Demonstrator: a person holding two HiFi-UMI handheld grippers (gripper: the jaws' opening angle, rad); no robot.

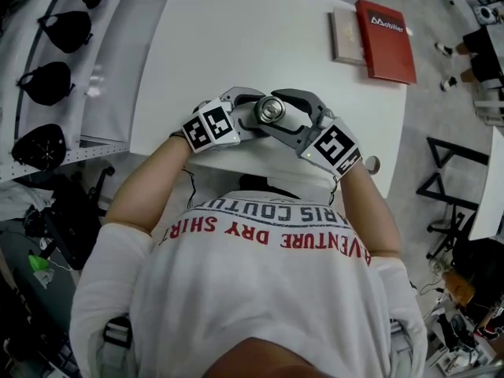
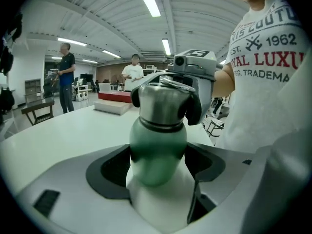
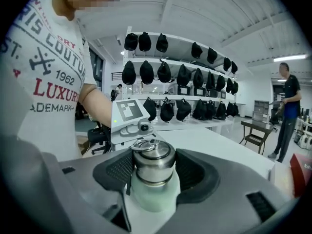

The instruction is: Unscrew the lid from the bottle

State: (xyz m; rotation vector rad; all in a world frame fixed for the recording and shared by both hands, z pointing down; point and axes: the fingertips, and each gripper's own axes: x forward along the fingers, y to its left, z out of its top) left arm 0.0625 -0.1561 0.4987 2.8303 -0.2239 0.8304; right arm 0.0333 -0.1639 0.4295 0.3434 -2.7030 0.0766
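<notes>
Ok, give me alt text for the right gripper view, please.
The right hand-held gripper clamps its jaws on the steel lid of a pale green bottle, seen close up. Just behind is the left hand-held gripper; beyond lie a white table and shelves of black caps.

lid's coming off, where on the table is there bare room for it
Bare: the table beyond the bottle, up to the red book and grey box at the far right corner. Crowded: near edge, left tool on bottle, right tool on lid.
</notes>
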